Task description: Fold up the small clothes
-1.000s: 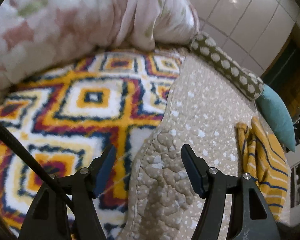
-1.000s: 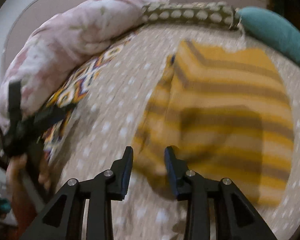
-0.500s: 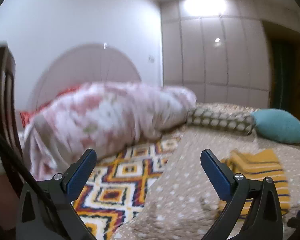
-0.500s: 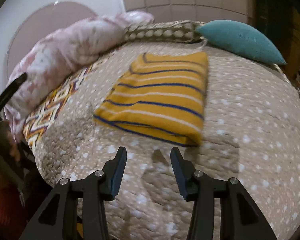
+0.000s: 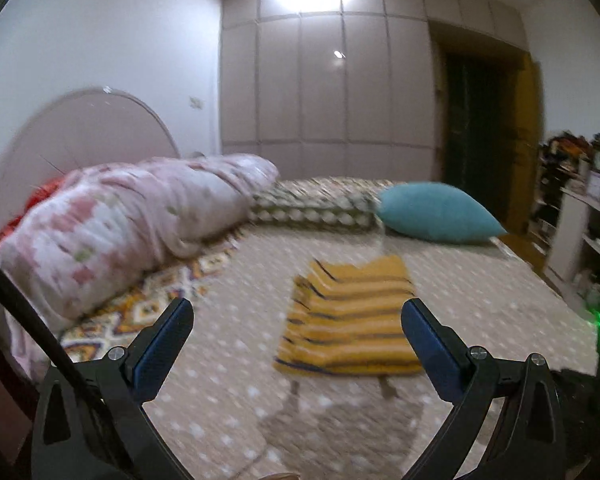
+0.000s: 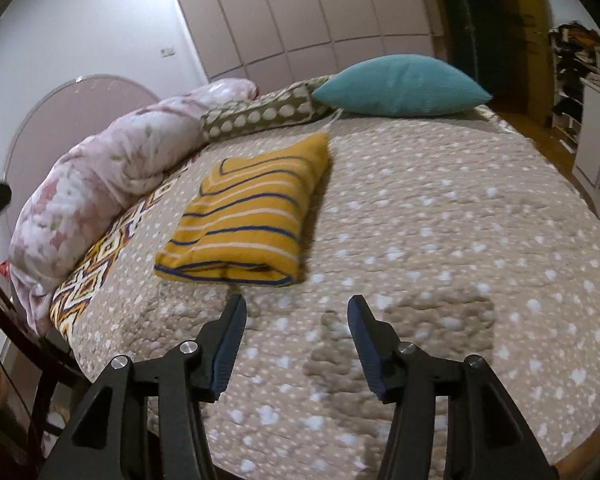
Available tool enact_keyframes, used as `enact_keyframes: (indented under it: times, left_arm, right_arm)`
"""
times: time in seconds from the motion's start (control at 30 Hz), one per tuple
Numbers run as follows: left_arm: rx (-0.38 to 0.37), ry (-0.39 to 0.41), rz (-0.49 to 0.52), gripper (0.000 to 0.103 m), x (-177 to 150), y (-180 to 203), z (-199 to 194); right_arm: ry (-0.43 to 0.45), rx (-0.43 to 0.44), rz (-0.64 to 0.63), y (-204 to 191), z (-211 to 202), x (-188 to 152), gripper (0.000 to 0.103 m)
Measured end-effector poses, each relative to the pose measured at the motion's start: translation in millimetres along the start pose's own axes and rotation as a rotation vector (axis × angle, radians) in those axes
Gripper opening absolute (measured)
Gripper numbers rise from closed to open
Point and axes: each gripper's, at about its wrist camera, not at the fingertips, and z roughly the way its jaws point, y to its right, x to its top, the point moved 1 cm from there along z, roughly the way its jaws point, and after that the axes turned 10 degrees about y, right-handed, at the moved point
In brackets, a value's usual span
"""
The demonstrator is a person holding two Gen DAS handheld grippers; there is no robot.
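A yellow garment with blue and white stripes (image 6: 252, 216) lies folded in a neat rectangle on the beige dotted bedspread (image 6: 440, 220). It also shows in the left wrist view (image 5: 350, 320), blurred. My right gripper (image 6: 296, 312) is open and empty, held above the bedspread just in front of the garment's near edge. My left gripper (image 5: 296, 316) is wide open and empty, raised and back from the garment.
A pink floral duvet (image 6: 112, 172) is bundled along the left. A dotted bolster (image 6: 260, 114) and a teal pillow (image 6: 400, 86) lie at the far side. A patterned rug-like blanket (image 5: 148, 300) shows at the left. Shelves (image 5: 580, 216) stand at the right; a dark chair frame (image 6: 24, 344) at the left.
Both grippers have pulled back and up from the bed. The right gripper has let go of the garment and opened wider. The left view swung from the blanket to the whole room.
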Motion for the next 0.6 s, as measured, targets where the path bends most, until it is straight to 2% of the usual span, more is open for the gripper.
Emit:
enact_keyframes:
  times: [0.17,0.33,0.6]
  left_arm:
    - [-0.045,-0.048,0.016,0.103,-9,21,-1]
    - [-0.041,-0.036,0.013,0.103,-10,26,-5]
    - [-0.038,-0.095,-0.007,0.103,-20,19,-1]
  right_arm:
    - [0.029,-0.031,0.018,13,-12,0,0.060]
    - [0.035,-0.042,0.018,16,-17,0,0.062]
    - [-0.001,-0.064,-0.003,8,-5,-5,0.063]
